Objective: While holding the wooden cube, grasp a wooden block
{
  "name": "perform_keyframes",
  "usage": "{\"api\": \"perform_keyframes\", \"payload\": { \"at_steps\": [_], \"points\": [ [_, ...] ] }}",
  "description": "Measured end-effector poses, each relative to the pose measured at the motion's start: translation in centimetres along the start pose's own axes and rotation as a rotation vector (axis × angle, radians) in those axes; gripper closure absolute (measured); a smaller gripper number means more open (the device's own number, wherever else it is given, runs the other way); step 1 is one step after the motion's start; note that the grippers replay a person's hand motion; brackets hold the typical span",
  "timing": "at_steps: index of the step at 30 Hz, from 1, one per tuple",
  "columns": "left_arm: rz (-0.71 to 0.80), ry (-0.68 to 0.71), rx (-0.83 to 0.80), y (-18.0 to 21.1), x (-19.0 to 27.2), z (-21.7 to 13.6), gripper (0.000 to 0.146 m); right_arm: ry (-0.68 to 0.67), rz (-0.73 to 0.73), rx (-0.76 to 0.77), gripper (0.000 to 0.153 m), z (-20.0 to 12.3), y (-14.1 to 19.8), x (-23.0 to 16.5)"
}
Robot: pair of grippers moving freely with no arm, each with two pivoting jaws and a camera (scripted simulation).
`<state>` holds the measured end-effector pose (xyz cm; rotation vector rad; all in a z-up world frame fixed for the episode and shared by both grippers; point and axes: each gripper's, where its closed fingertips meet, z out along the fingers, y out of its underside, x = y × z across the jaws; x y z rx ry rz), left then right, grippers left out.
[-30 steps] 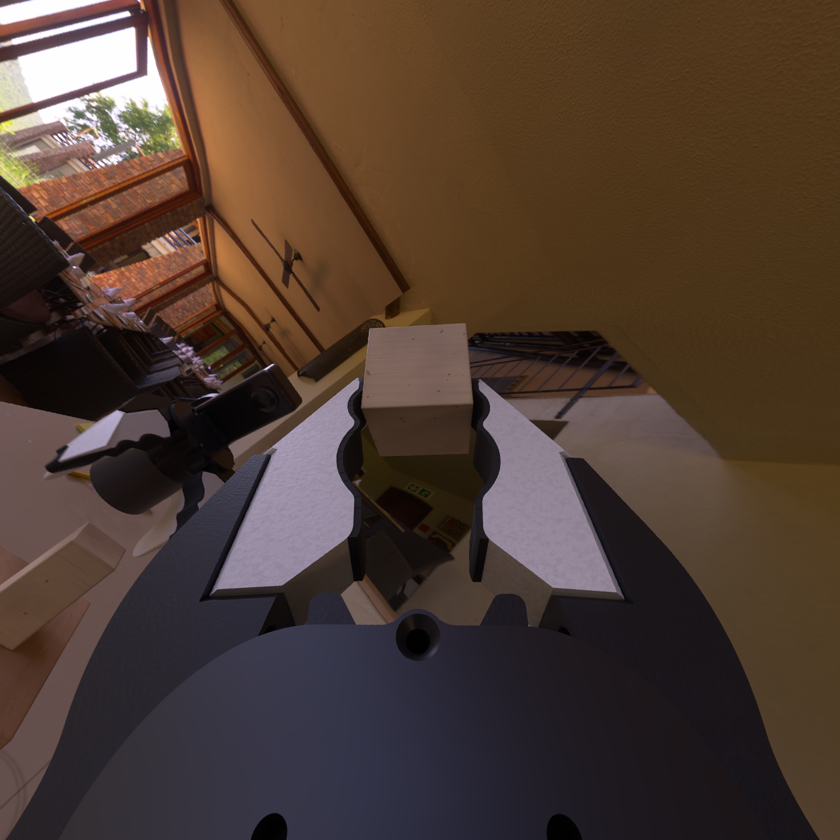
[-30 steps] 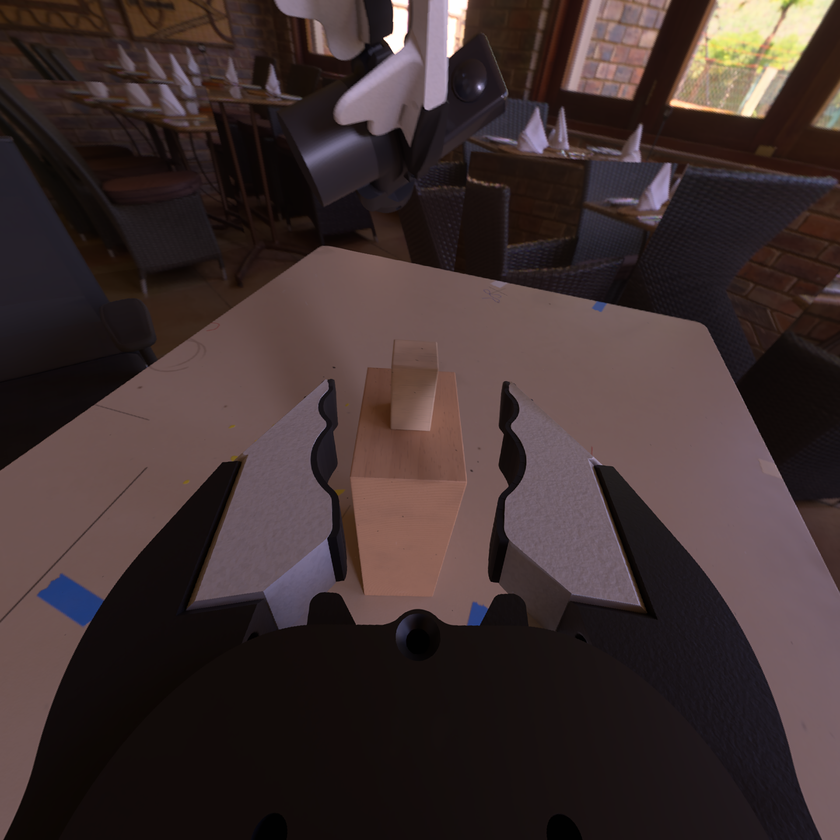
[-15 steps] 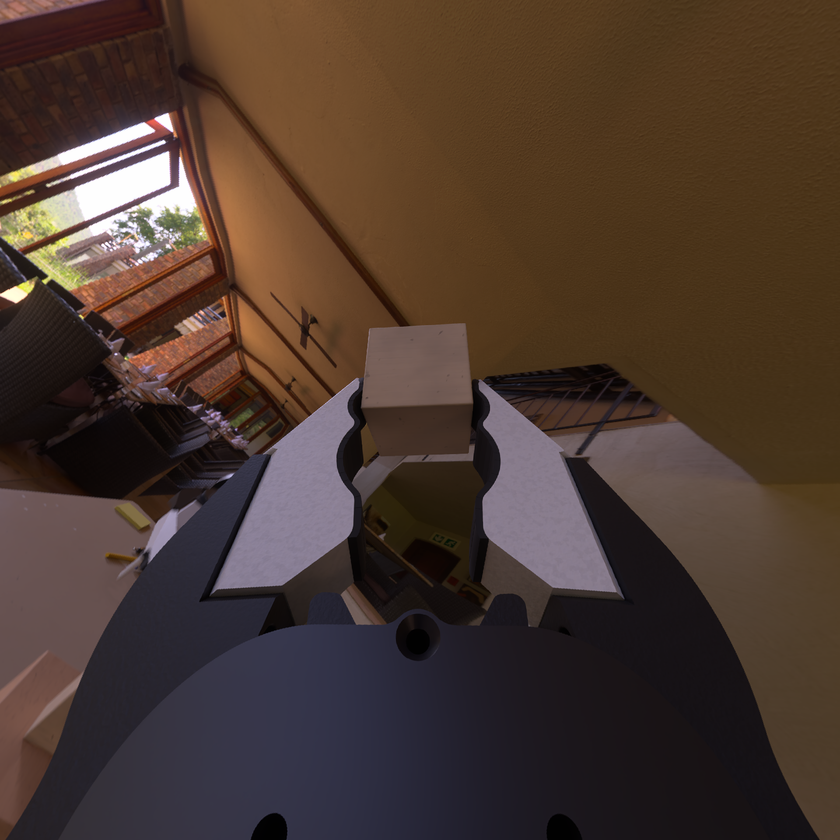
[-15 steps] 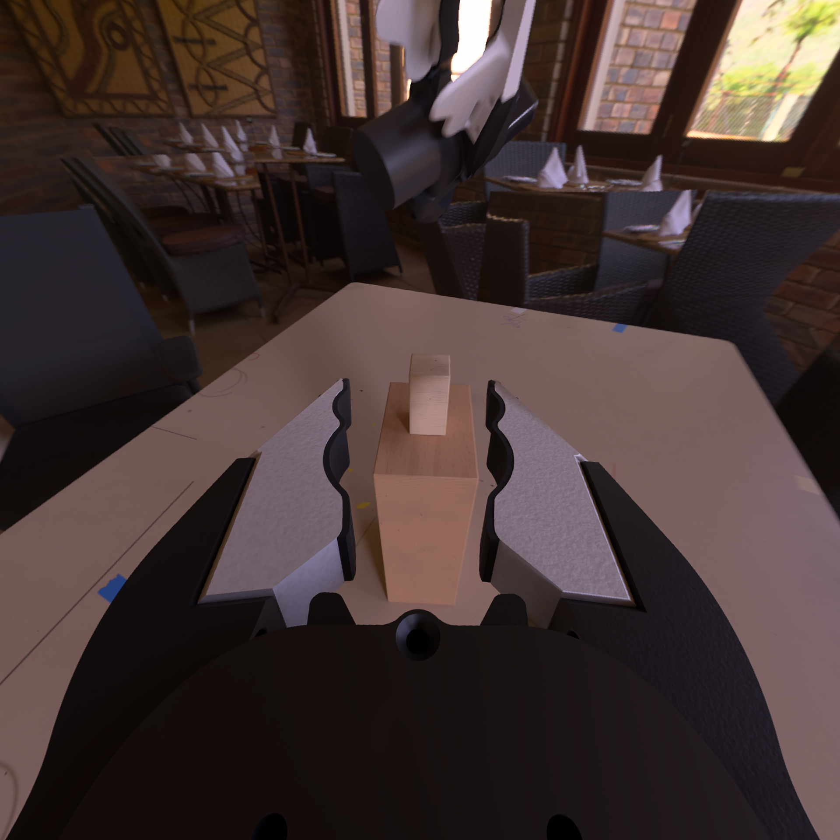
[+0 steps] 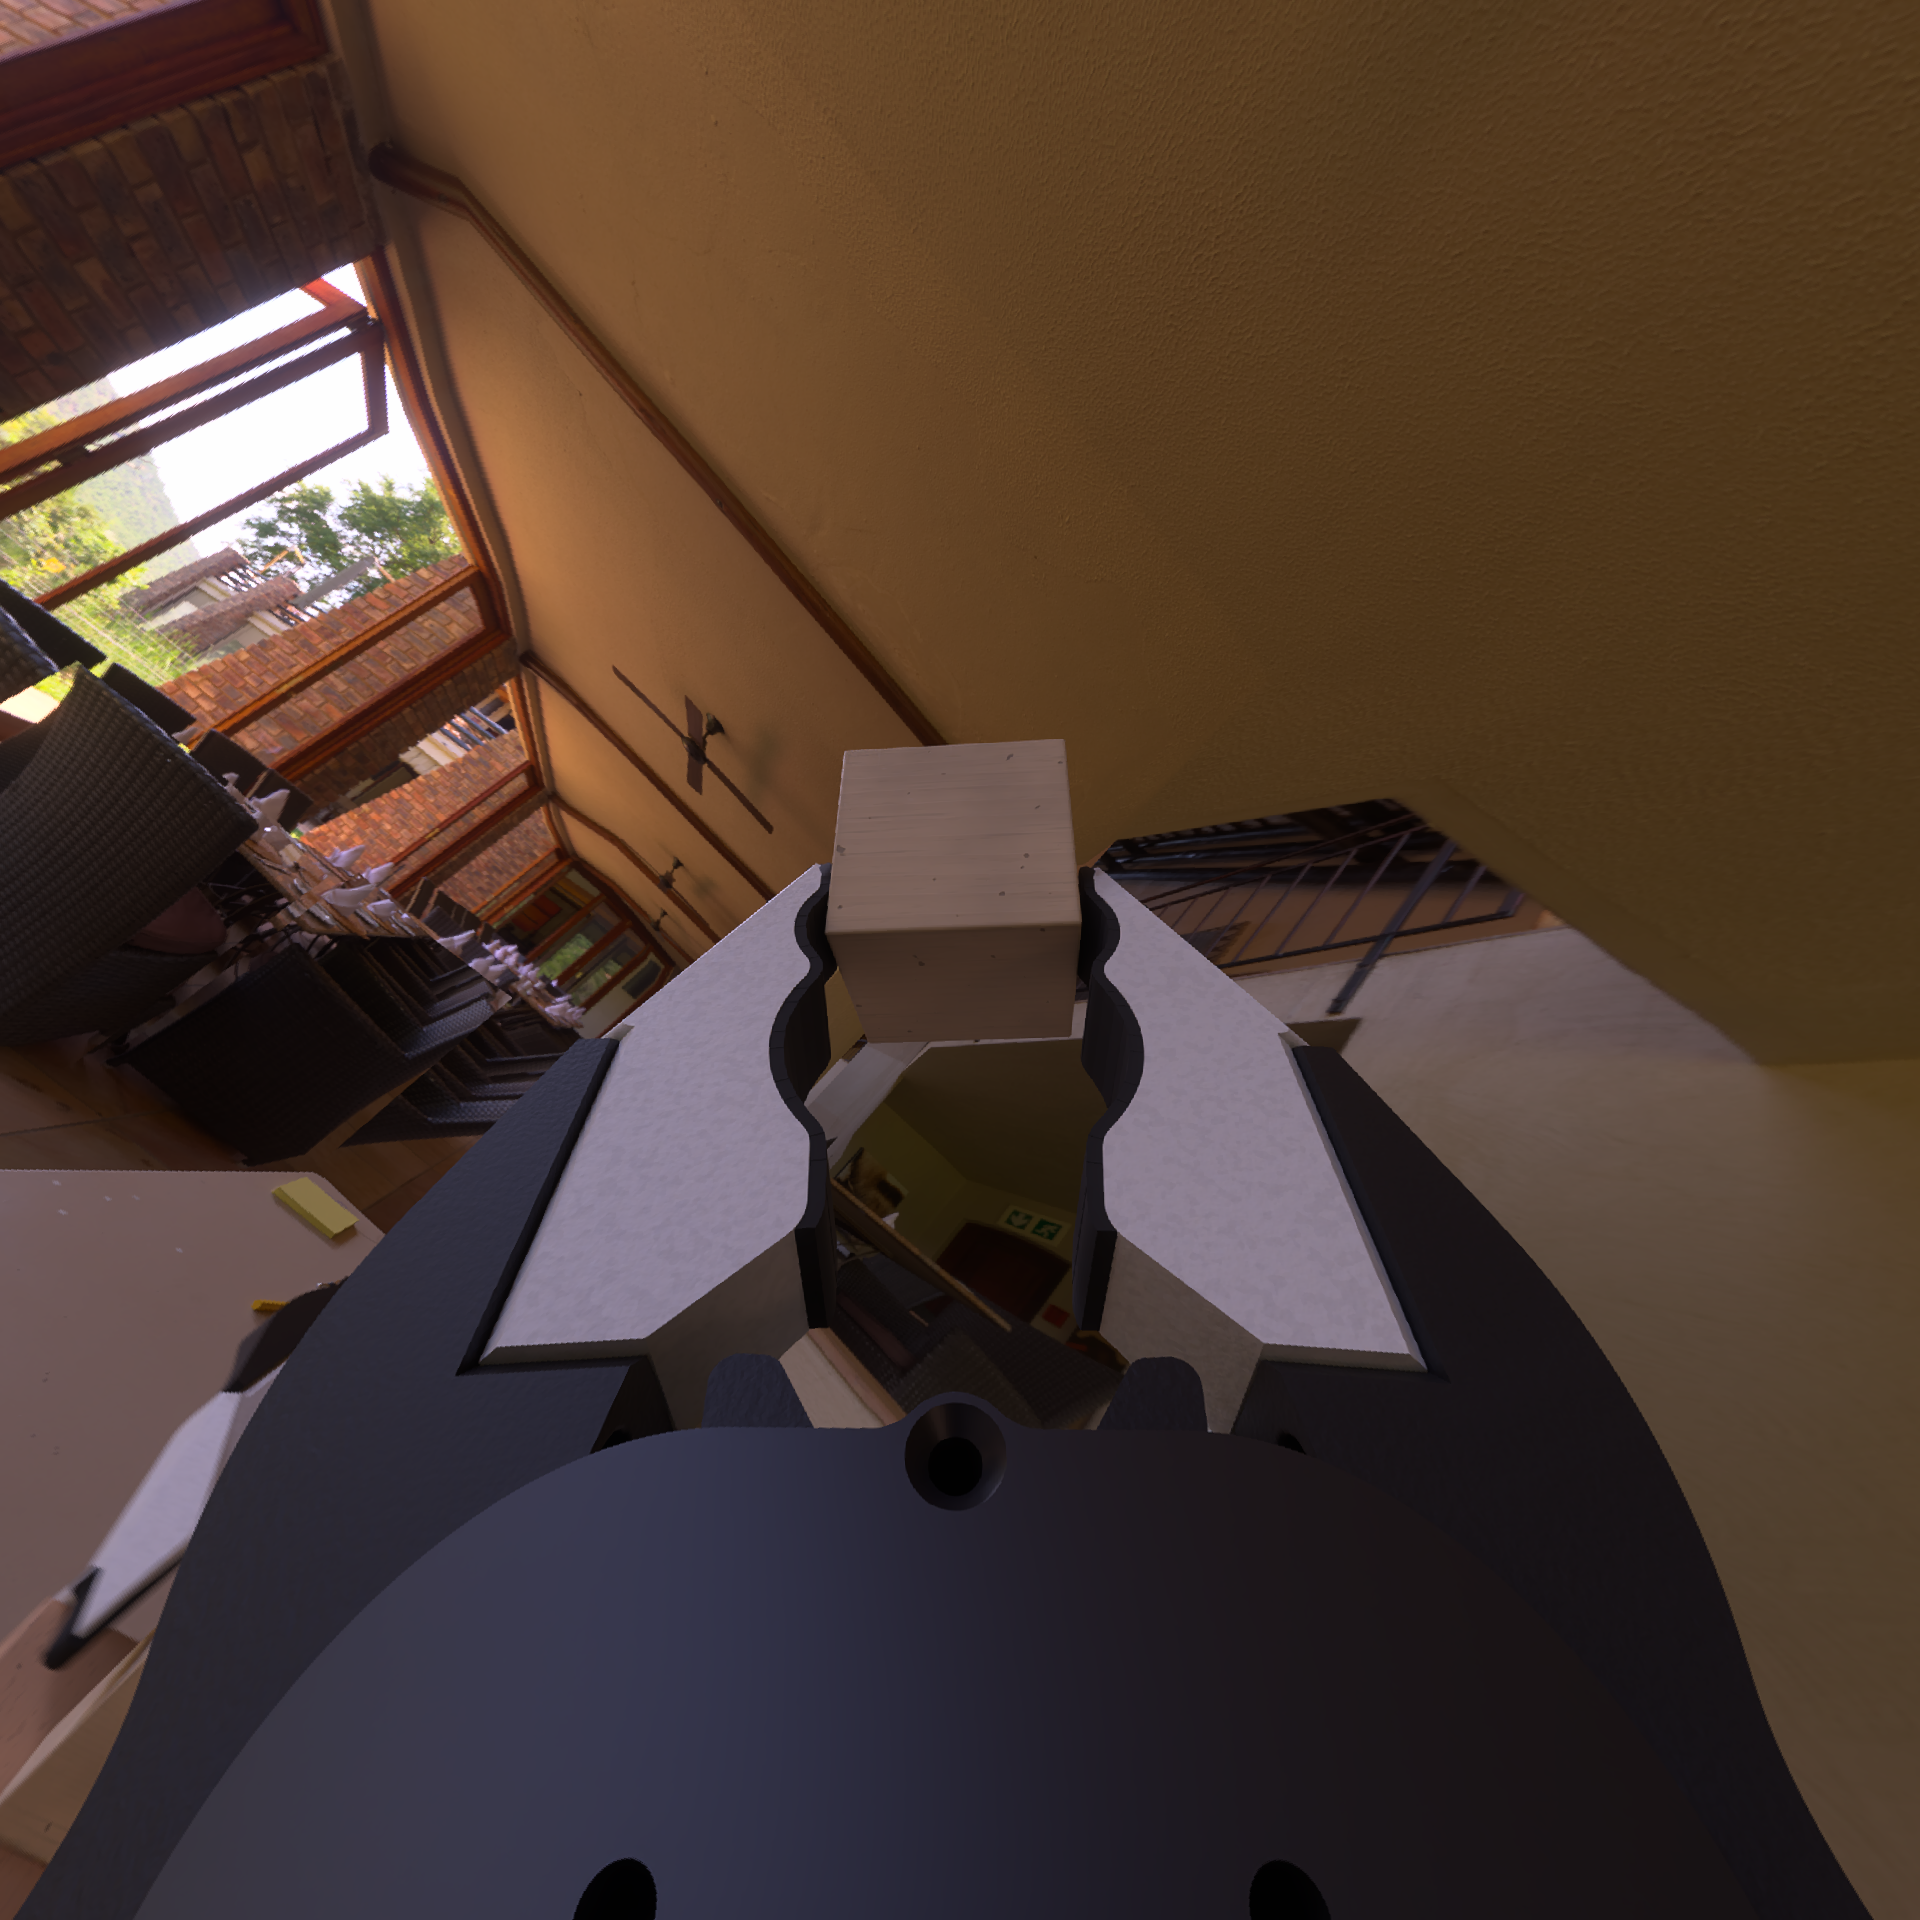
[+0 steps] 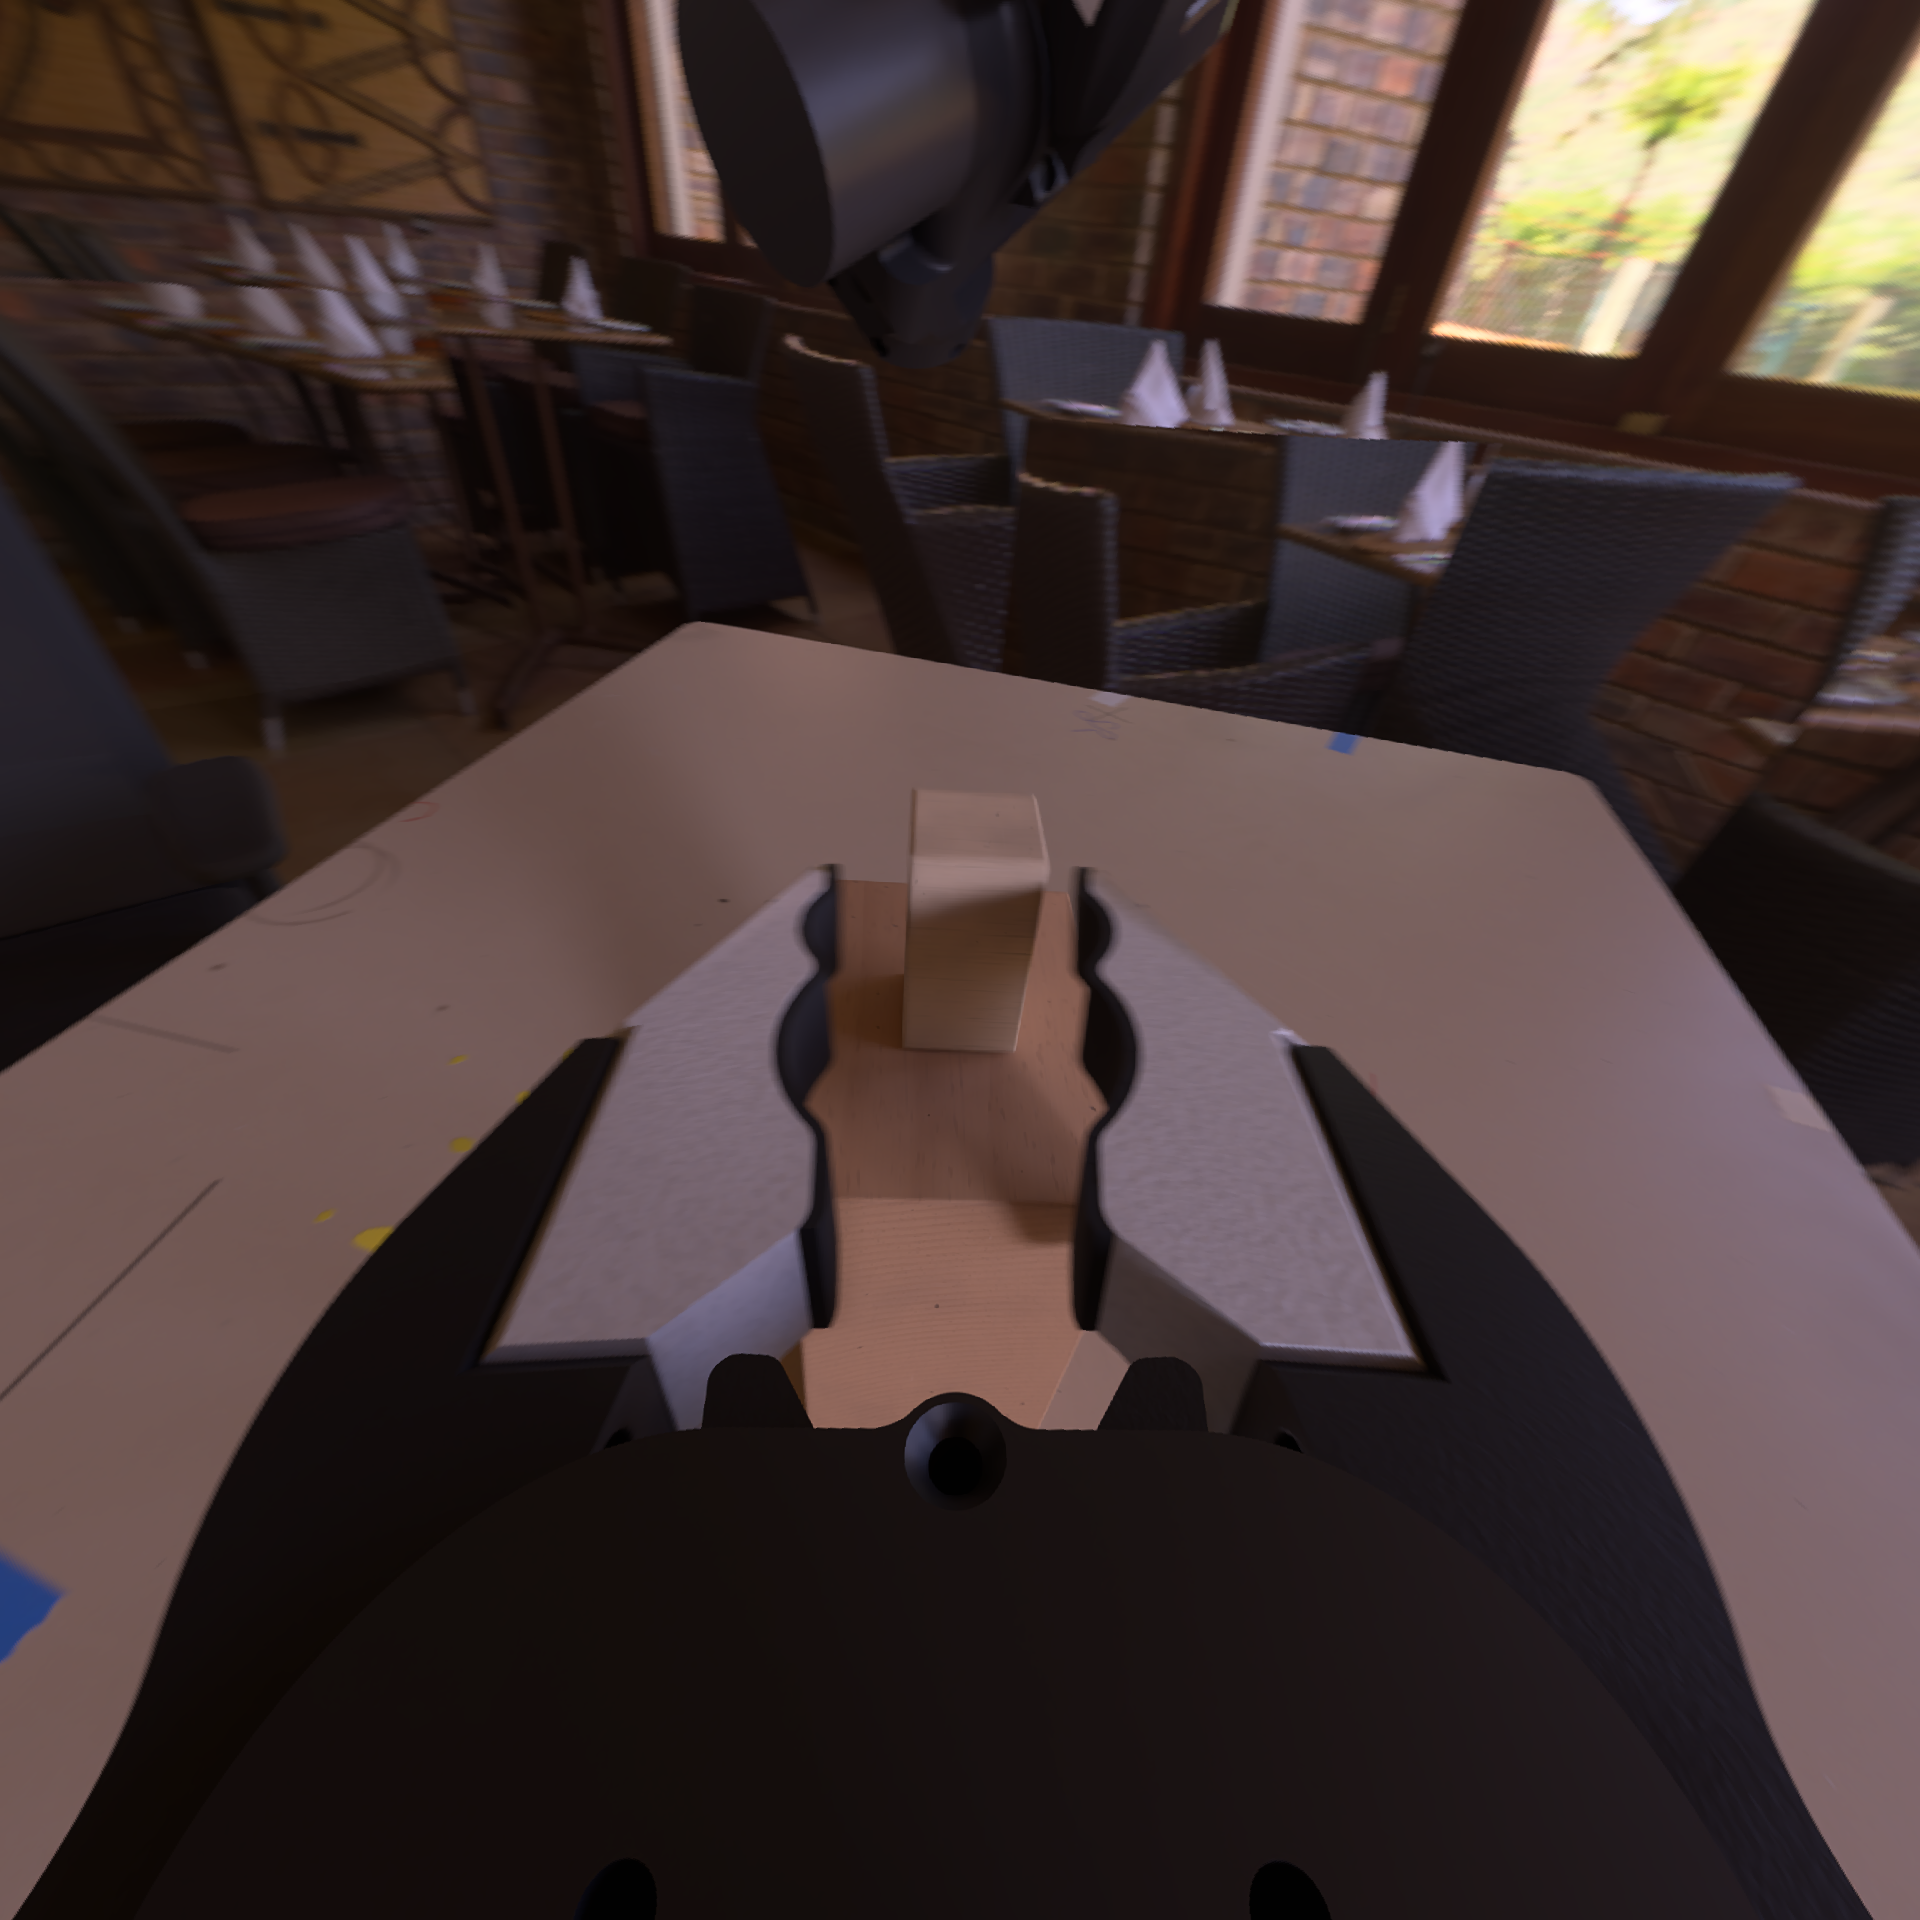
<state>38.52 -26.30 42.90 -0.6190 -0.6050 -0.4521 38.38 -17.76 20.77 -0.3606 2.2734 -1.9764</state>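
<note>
L tool [image 5: 954, 935] was clamped on the wooden cube [image 5: 954, 888], pinched right at the tips, pointing up toward the ceiling [image 5: 1247, 364], well clear of the bench [image 5: 114, 1299]. Only the cube's rear part sat btwn the pads, so grip depth looked shallow; my read: keep L steady, no wrist roll, while R works. At 8 o'clock in that view, a bit of the R tool's pale finger [image 5: 156, 1507] showed low by the bench.

R wrist view: R tool [image 6: 956, 1039] was narrowed around the wooden block [image 6: 951, 1195], which lay on the bench [image 6: 1455, 935] straight ahead at 12 o'clock, long axis running away from the camera. Both pads looked flush w/ the block's sides, or nearly; can't tell if full contact was made. A smaller pale block [image 6: 971, 935] stood upright on the block's far end, btwn the fingertips. L tool's body [image 6: 914, 135] hung overhead at 12.

To do it well, imo: finish the squeeze evenly, stay square to the sides, lift slow and level so the small block doesn't topple. Risk: fingertips nudging it.
</note>
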Motion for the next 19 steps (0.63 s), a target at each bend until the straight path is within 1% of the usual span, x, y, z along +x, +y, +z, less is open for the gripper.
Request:
{"api": "perform_keyframes", "payload": {
  "at_steps": [1,3,6,11,15,19],
  "points": [
    [0.003,-0.001,-0.001,0.0,0.0,-0.1,0.1,0.042,-0.007,-0.002,0.128,0.0,0.0,0.3],
    [0.018,-0.006,-0.006,0.1,0.0,-0.2,0.1,0.13,-0.017,-0.012,0.129,-0.1,0.1,0.9],
    [0.074,-0.043,-0.037,0.8,-0.2,-0.2,0.1,0.285,0.007,-0.019,0.129,-0.4,0.2,1.8],
    [0.23,-0.201,-0.134,3.2,-2.2,-0.3,0.1,0.547,0.102,-0.032,0.129,-0.8,0.3,2.4],
    [0.246,-0.239,-0.176,5.1,-3.7,-0.6,0.1,0.664,0.205,-0.046,0.129,-0.7,0.3,2.2],
    [0.277,-0.288,-0.194,6.7,-4.8,-1.1,0.1,0.768,0.242,-0.06,0.129,-0.5,0.3,1.8]
  ]
}}
